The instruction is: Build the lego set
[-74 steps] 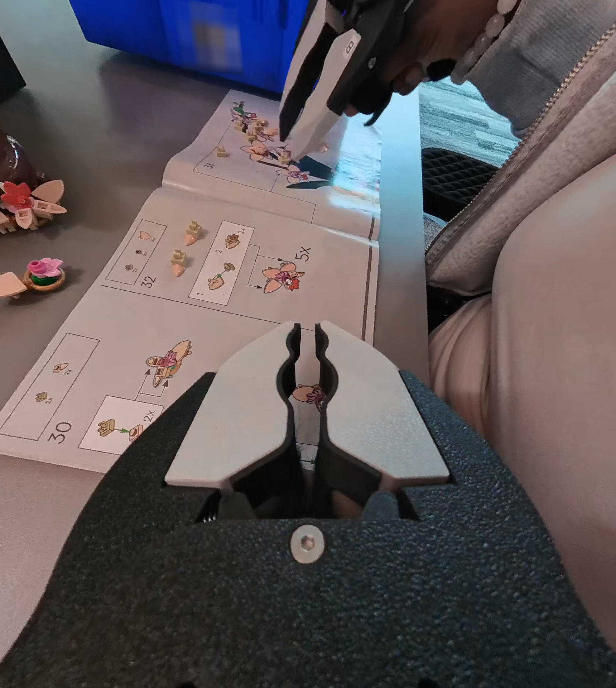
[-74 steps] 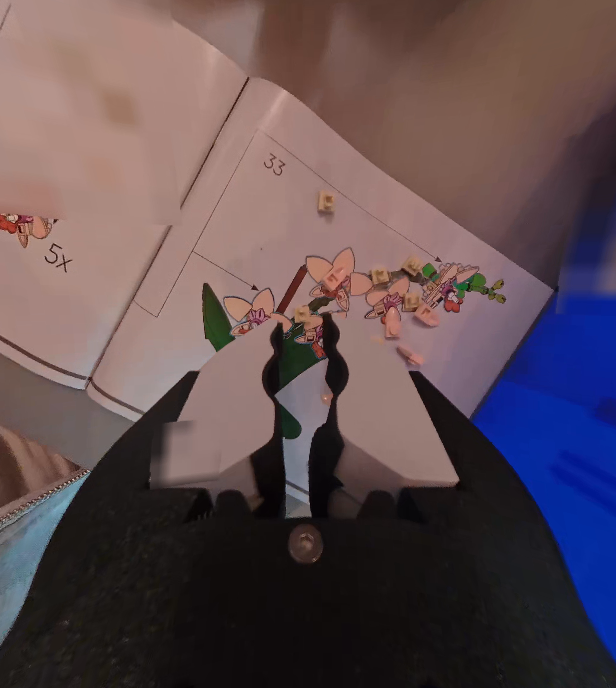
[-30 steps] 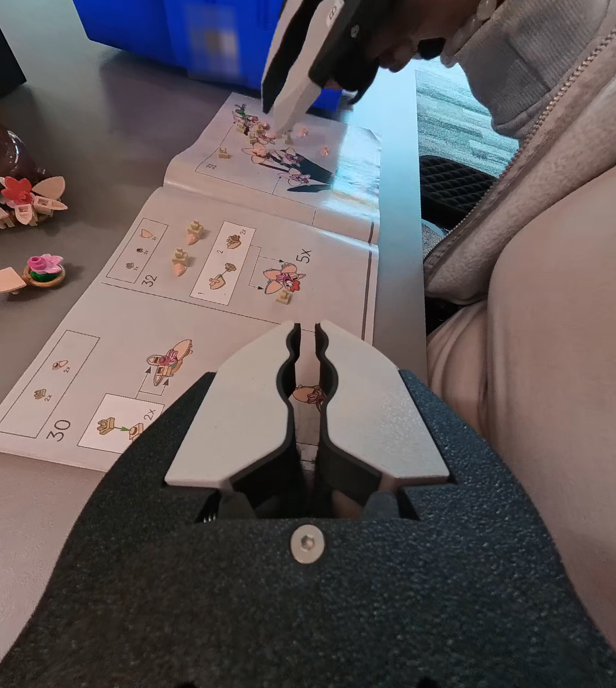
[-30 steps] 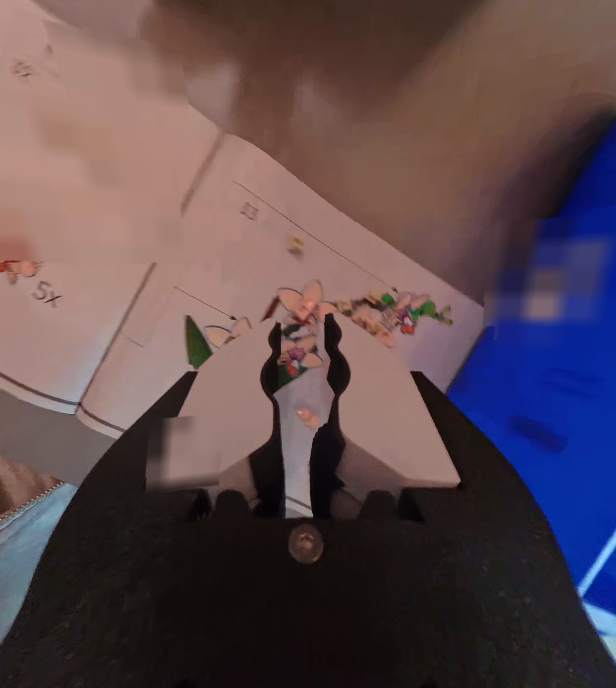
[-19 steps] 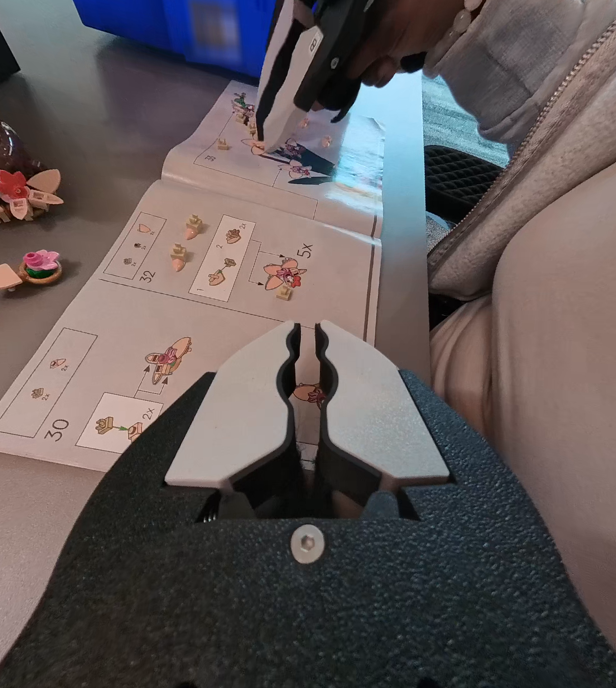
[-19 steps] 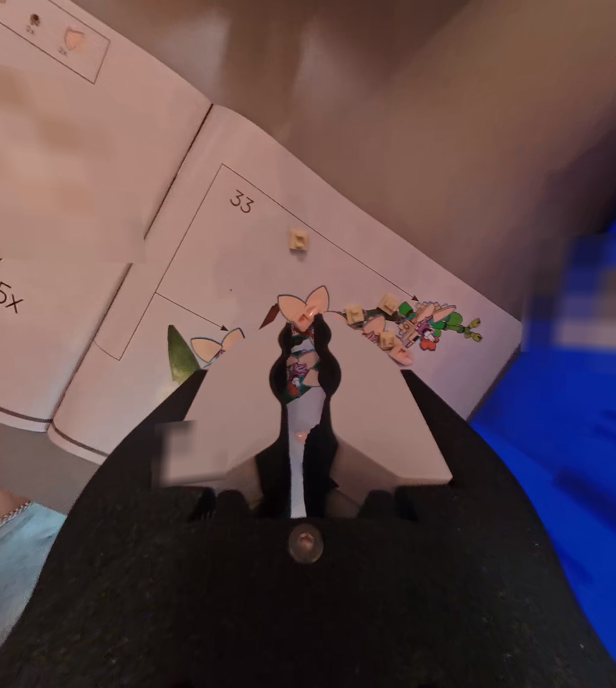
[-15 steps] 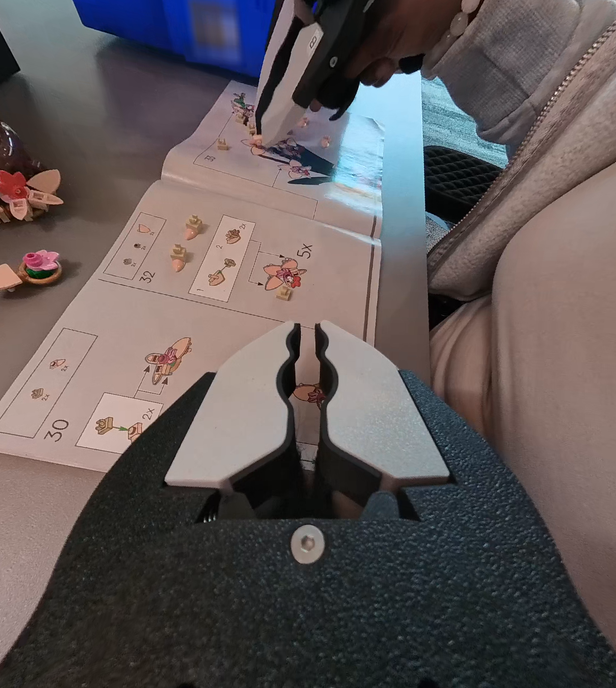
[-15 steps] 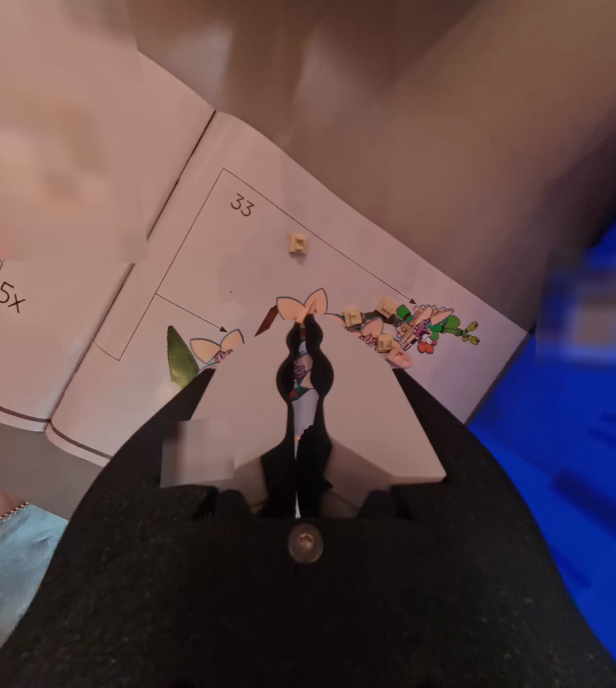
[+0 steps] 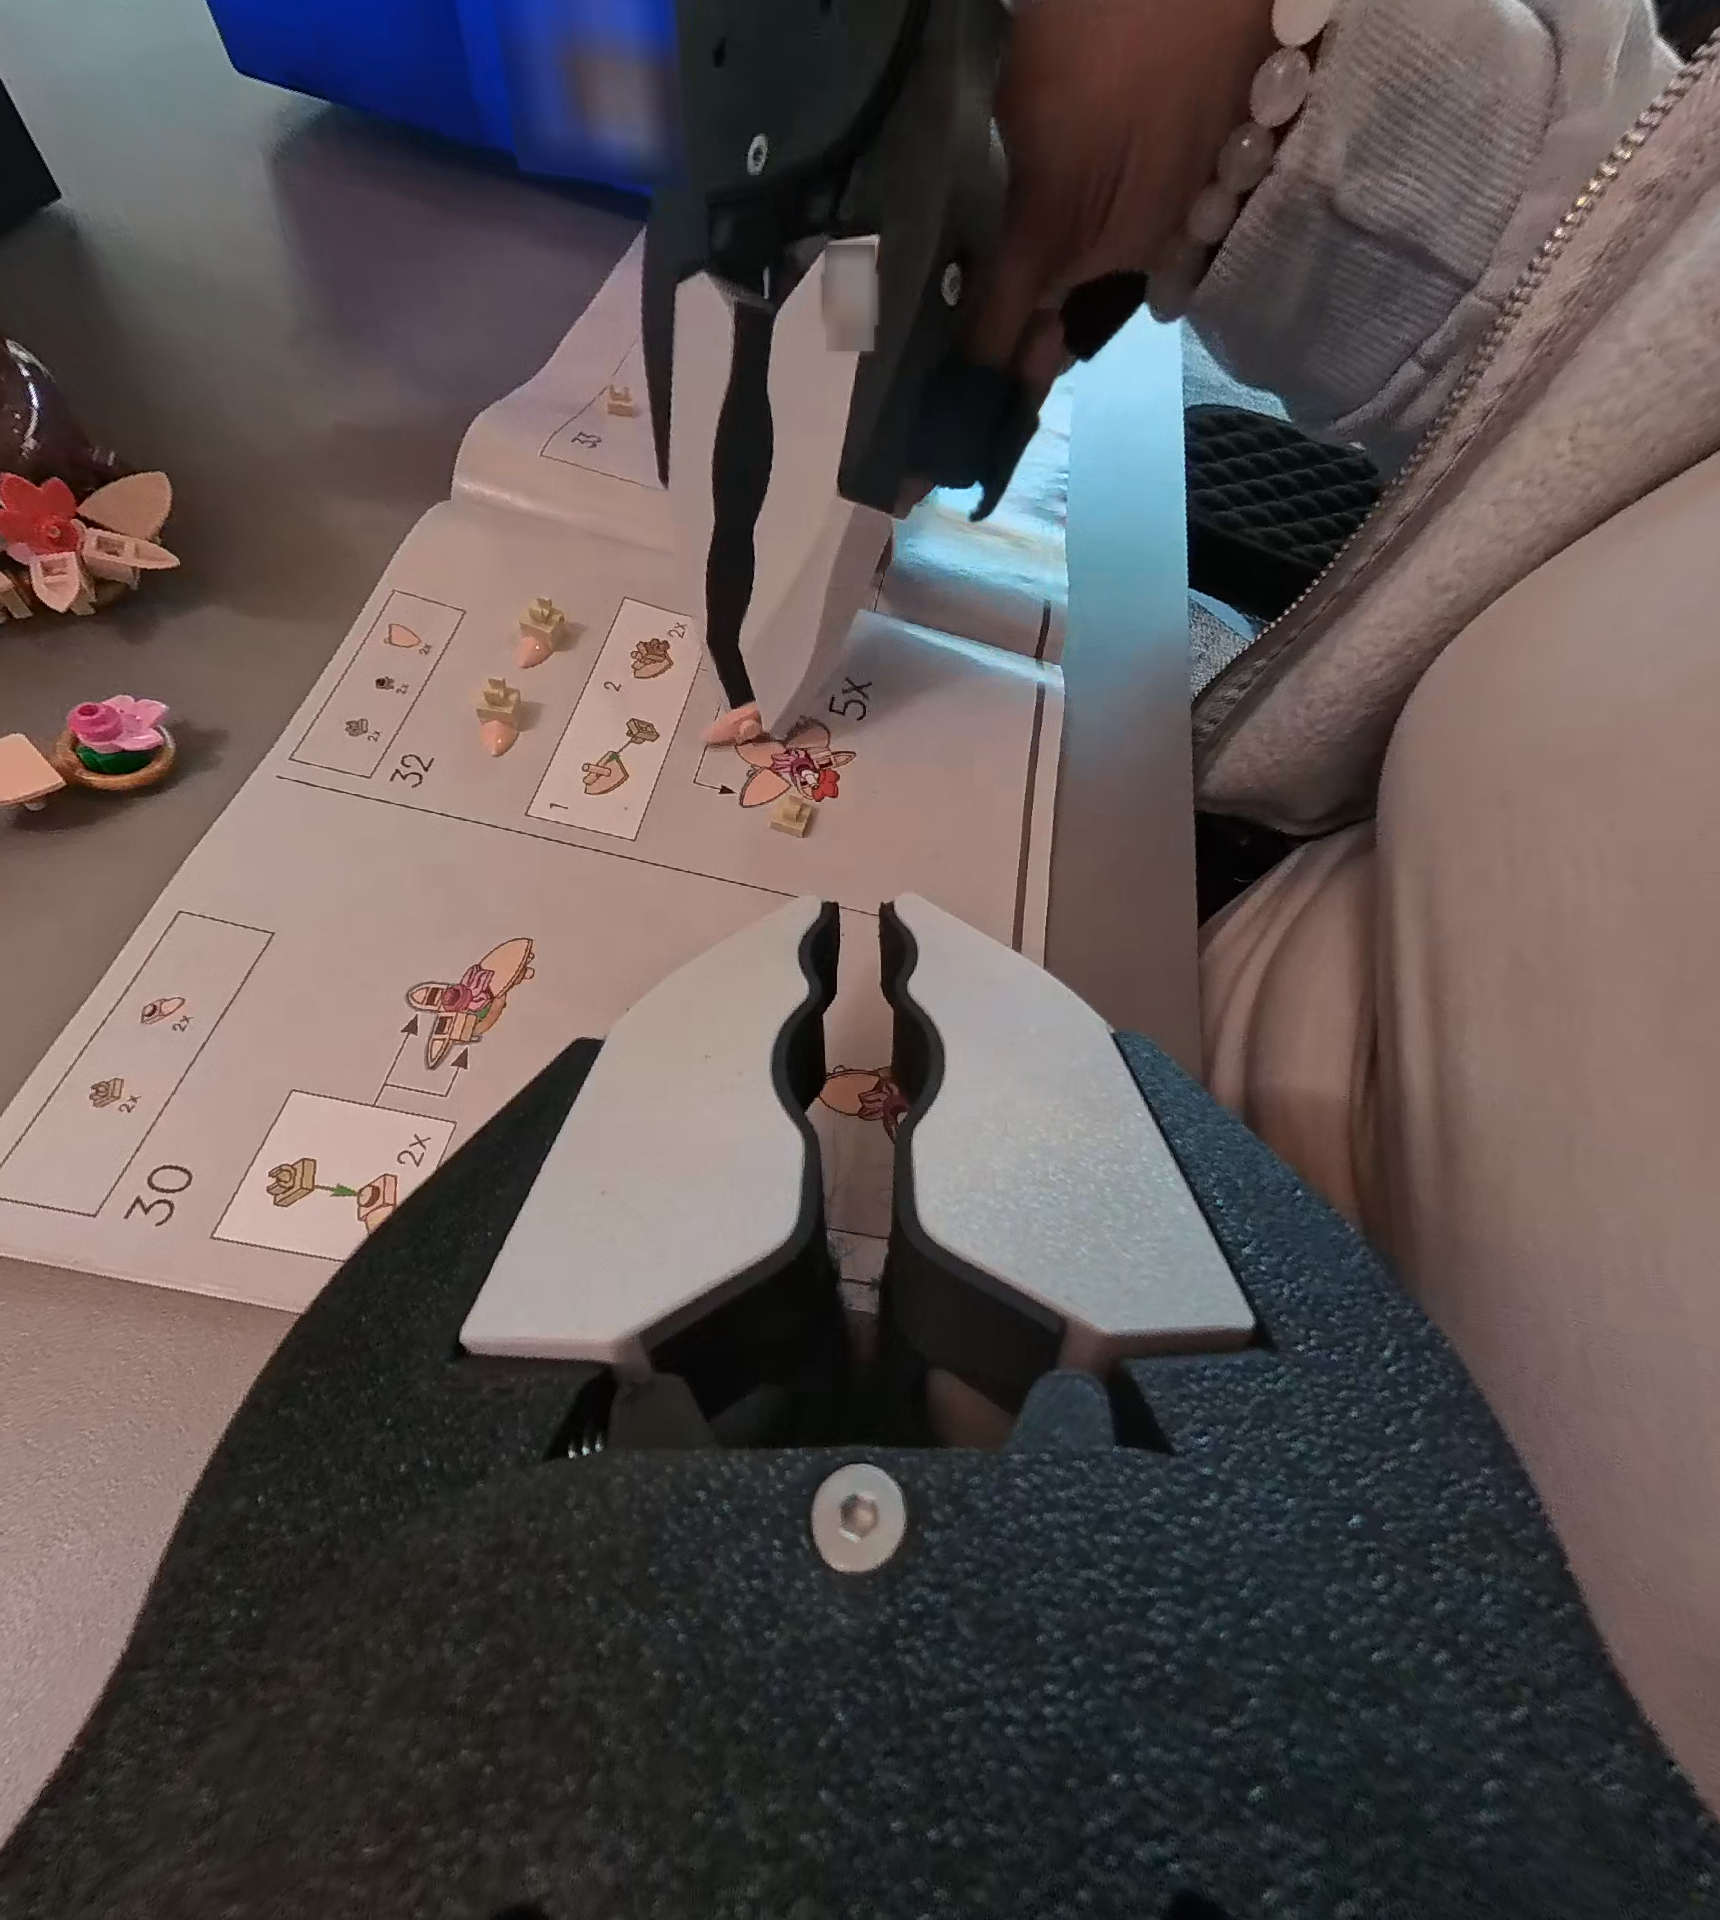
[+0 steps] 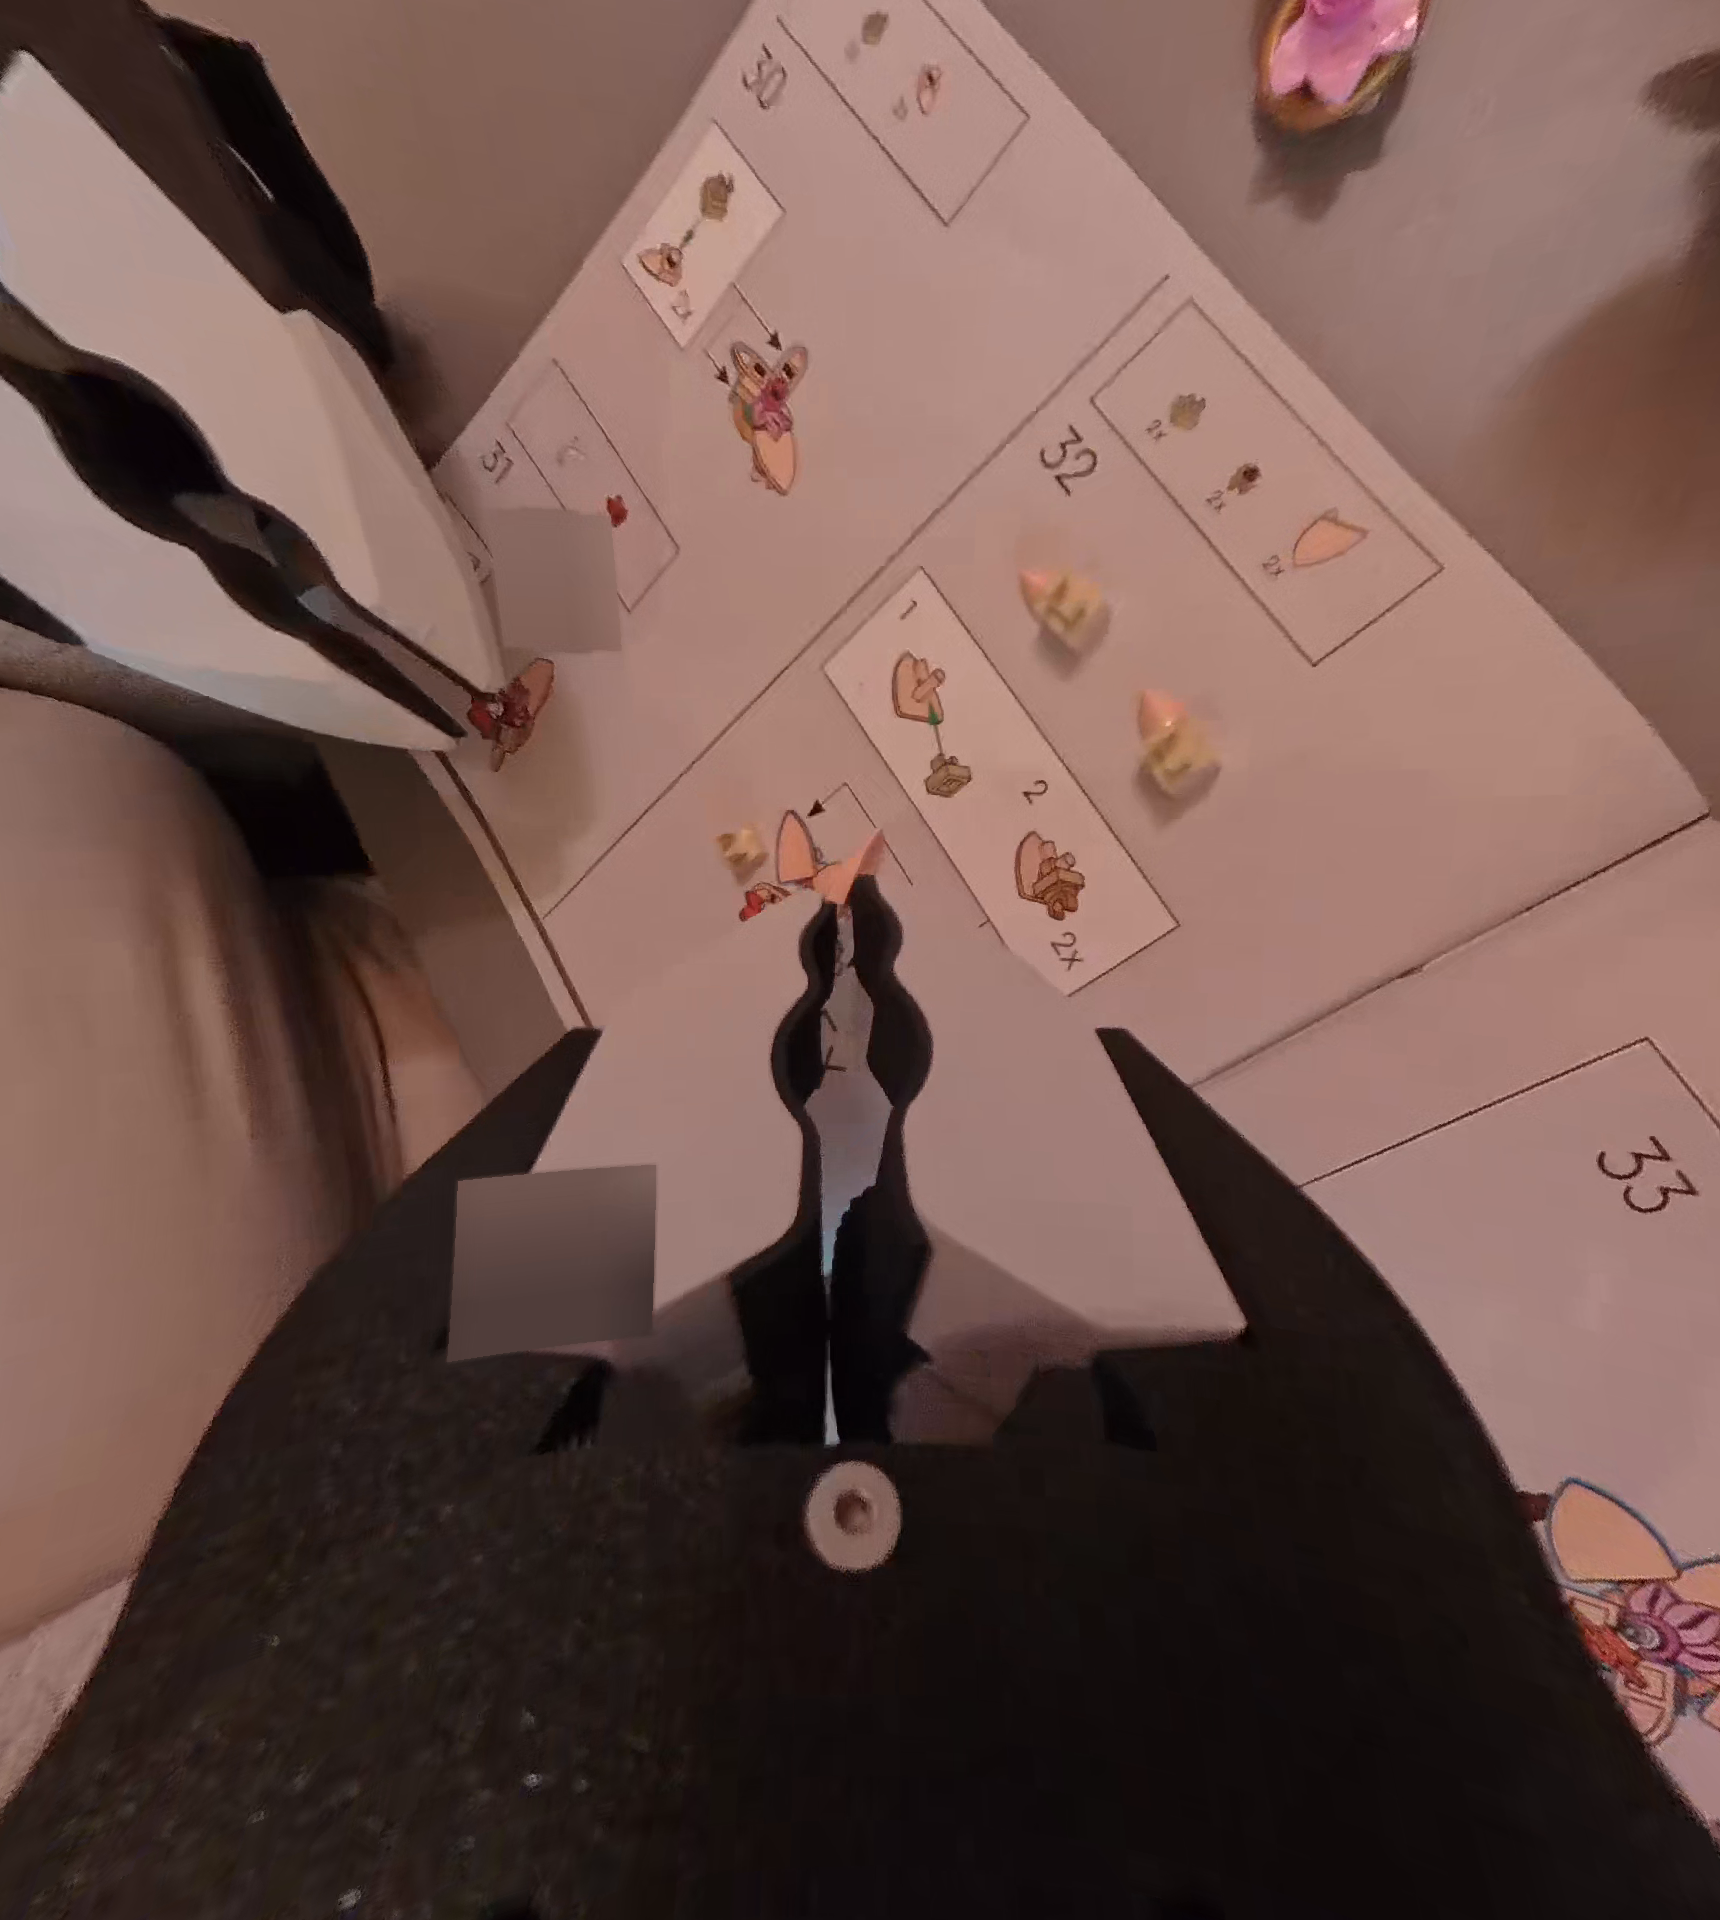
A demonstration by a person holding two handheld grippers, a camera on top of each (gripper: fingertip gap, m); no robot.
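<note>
My right hand-held gripper is pinched on a small pink petal piece, its pads pressed against it, with the tips down low over the open instruction booklet that lies on the grey counter. The petal pokes out past the fingertips, just above a printed flower drawing, and a loose tan stud piece sits right beside that drawing. Farther along the same page lie two small tan-and-pink assemblies, near each other but apart from my grip. My left hand-held gripper hangs over the near edge of the booklet with its fingers almost together, a narrow slit between the pads and nothing in it. Off the page on the counter I see a pink flower in a gold ring with a petal attached, and behind it a red-and-pink flower cluster against a dark brown object. A blue bin stands at the far end.
</note>
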